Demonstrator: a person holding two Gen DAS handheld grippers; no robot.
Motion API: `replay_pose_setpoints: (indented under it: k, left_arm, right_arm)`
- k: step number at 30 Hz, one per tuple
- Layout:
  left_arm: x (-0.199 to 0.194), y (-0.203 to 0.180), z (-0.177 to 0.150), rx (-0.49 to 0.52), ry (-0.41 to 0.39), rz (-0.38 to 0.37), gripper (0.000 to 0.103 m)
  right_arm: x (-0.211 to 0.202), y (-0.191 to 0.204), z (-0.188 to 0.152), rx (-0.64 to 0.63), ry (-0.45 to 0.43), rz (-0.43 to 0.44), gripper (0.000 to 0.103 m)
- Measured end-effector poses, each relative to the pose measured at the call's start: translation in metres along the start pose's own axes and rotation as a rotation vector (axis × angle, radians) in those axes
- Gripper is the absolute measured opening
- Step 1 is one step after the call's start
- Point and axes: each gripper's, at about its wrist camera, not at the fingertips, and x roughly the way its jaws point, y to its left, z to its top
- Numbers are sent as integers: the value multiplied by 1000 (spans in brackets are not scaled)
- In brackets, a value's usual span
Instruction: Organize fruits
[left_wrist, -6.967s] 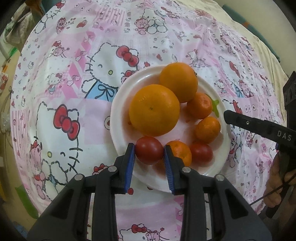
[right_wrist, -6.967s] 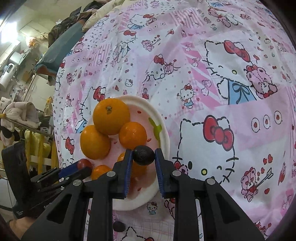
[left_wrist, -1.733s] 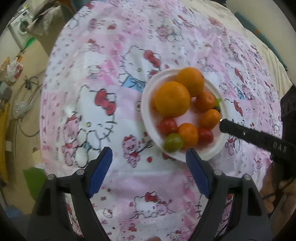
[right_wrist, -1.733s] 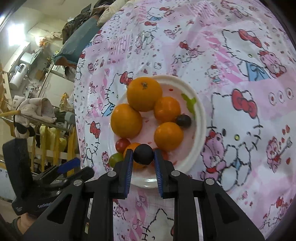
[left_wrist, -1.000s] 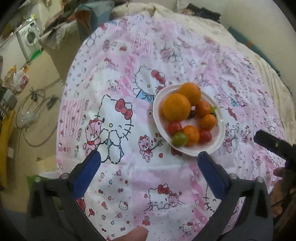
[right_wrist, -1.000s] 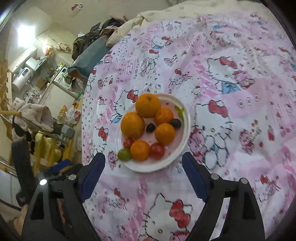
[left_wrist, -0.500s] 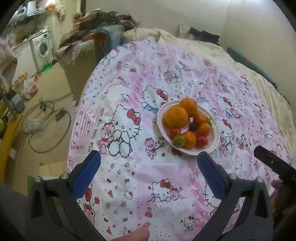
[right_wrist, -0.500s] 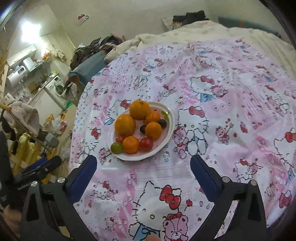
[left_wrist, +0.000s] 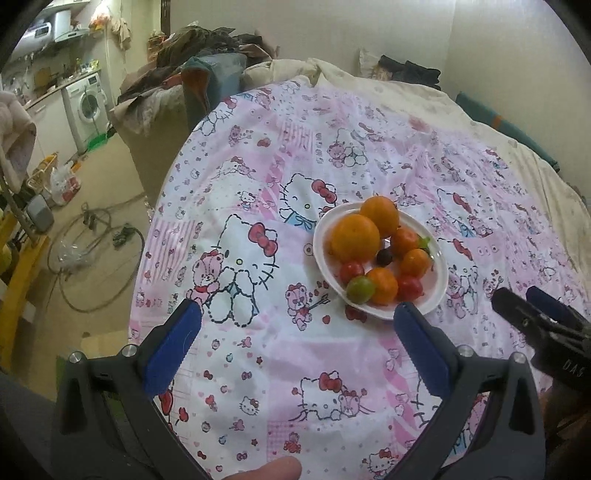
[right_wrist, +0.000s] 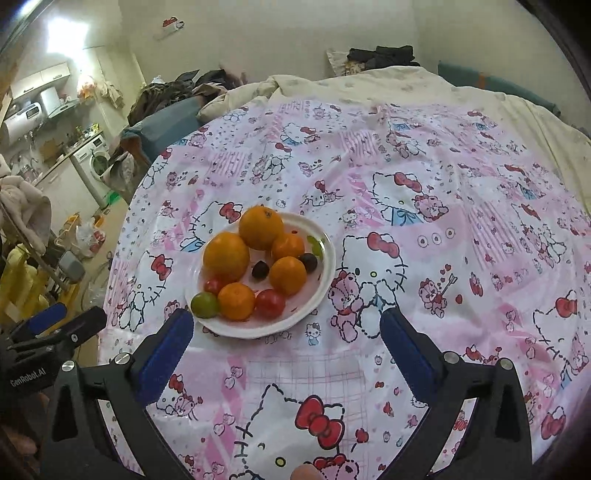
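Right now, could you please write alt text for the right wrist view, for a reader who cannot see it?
A white plate on a pink cartoon-cat tablecloth holds five oranges, two red tomatoes, one green tomato and two small dark fruits. The right gripper is open and empty in the foreground, and the left gripper shows at the left edge.

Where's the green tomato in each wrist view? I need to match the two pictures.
Left wrist: green tomato at the plate's near-left edge, right of centre.
Right wrist: green tomato at the plate's left rim, left of centre.
Shared landmark: the big orange just behind it, beyond a small red tomato.
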Motion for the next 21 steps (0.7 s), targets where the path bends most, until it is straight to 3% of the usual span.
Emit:
replay_pose_setpoints:
  k: [21]
  left_arm:
    - [-3,-1,1,-13,1,-26,103]
  right_arm:
    - [0,3,-1,-22,-2,-10,103]
